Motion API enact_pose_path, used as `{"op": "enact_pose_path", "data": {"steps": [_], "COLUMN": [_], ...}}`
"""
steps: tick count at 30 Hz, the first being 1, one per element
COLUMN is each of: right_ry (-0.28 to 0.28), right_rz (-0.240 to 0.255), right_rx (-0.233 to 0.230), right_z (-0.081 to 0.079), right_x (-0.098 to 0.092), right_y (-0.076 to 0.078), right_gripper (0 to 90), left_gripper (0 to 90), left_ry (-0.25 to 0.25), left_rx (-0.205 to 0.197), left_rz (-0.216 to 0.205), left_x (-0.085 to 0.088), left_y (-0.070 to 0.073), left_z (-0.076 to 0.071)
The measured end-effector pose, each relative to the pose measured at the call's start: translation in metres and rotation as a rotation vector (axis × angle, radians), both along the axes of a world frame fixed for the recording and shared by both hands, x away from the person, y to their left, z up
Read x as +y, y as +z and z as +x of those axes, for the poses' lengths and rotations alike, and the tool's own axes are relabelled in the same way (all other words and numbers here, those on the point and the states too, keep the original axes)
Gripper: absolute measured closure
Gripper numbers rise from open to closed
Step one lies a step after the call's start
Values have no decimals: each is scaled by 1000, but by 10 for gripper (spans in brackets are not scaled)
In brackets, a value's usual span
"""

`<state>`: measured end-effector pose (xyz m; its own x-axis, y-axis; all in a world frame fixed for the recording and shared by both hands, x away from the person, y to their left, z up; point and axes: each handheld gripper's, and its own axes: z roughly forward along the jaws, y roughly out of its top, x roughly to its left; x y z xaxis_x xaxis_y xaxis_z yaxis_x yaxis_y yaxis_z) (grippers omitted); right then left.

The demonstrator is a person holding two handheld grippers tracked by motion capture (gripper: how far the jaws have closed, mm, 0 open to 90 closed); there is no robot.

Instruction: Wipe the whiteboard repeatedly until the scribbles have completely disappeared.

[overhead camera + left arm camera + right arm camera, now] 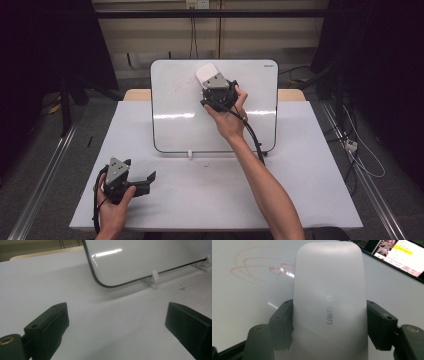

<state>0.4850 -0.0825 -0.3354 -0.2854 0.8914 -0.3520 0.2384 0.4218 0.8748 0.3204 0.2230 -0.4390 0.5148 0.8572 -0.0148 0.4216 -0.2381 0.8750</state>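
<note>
A white whiteboard (pixel 175 125) stands propped on the white table (pixel 300 190), with faint red scribbles (pixel 182 85) near its top. My right gripper (pixel 209 81) is up against the board's upper middle, shut on a white board eraser (pixel 207 73). In the right gripper view both black pads (pixel 283 325) clamp the eraser (pixel 328 290) at its sides, just right of the red loops (pixel 257 267). My left gripper (pixel 140 169) rests low at the table's front left, held in a hand, open with nothing between its fingers (pixel 50 325).
A small white clip (pixel 190 154) holds the board's lower edge; it appears in the left gripper view as a white foot (pixel 154 276). The right gripper's black cable (pixel 255 140) hangs across the board's lower right. Floor rails and cables flank the table.
</note>
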Motion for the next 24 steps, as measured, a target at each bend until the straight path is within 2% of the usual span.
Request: {"op": "enact_pose_path", "data": {"steps": [1,7,11,15,17,18,19,21,24], "right_ry": [-4,43,148,200,244,245,247,260,238], "right_rz": [-6,-40,-113,-155,-181,-202,-206,-177,-169], "right_rx": [-11,-10,-8,-3,3,-8,-8,17,8], "right_z": [-1,-6,-13,-21,-25,-26,-26,-22,-16], "right_x": [2,20,41,62,71,75,76,73,69], "right_y": [-1,-10,-21,-32,-37,-39,-39,-36,-27], "right_gripper": [313,313,313,313,313,313,313,314,314], "left_gripper": [50,50,50,50,50,50,50,50,50], "left_ry": [1,4,0,0,1,1,0,4,5], "left_rx": [1,0,-3,-2,-6,-8,-7,-8,-5], "left_rz": [1,-1,-1,0,-5,-3,-3,-9,-5], "left_x": [0,1,0,0,1,1,2,2,3], "left_y": [0,0,0,0,0,1,1,0,0], "left_z": [0,0,0,0,0,0,0,1,1]}}
